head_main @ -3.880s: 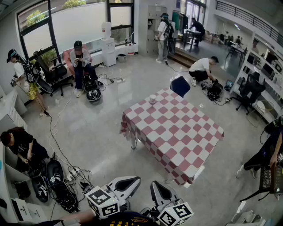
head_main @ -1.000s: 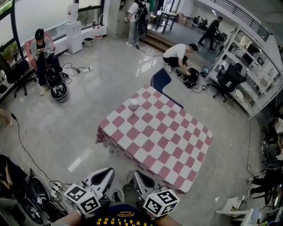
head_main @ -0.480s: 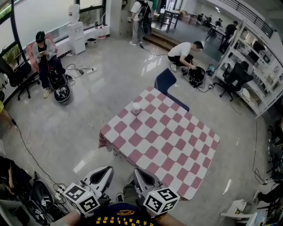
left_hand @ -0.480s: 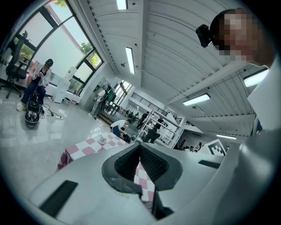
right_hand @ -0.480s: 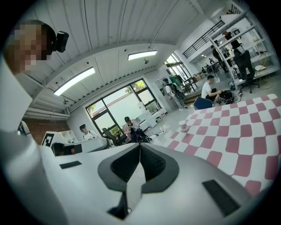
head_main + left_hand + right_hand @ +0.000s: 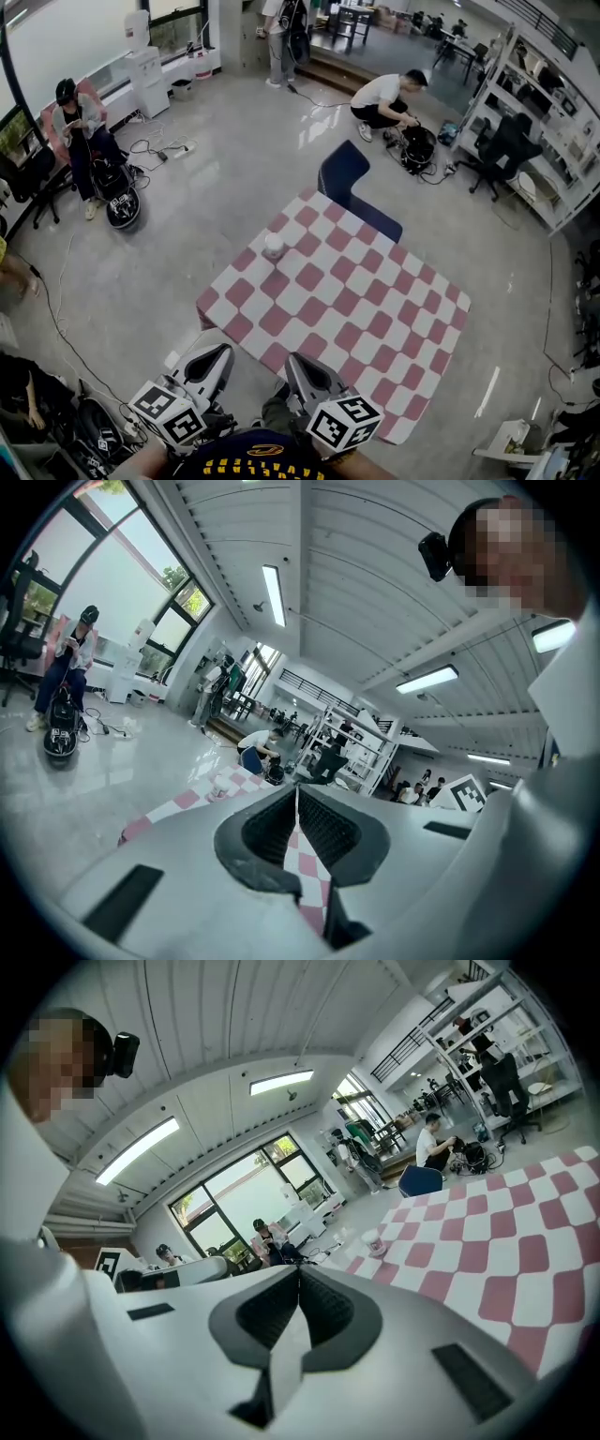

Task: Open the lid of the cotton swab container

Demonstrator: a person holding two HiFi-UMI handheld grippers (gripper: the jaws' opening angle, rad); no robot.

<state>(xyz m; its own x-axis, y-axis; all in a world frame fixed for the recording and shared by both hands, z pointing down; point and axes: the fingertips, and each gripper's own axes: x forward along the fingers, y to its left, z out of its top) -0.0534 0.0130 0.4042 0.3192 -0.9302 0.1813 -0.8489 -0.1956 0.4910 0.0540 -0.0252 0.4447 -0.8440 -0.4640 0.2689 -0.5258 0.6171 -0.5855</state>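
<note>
At the bottom left of the head view:

- **Left tool** [image 6: 217, 354]: clenched on nothing, pointed toward the surface. It looks carried rather than working.
- **Container** [image 6: 274, 246]: small, white, upright, near the far left edge of the surface [image 6: 375, 328]. It is well apart from both tools (too small to read its lid, presumably still on).
- **Right tool** [image 6: 295, 364]: jaws pressed together, empty, carried just beside its twin.
- **Surface**: checked red-and-white cloth, bearing only the container.

Judgement: both tools probably ride closed and low because the person is only approaching, and the opening has not begun.

Against the earlier frames: the near edge of the surface lies closer to the tools, the container sits lower in the picture, and the jaws are as shut as before.
</note>
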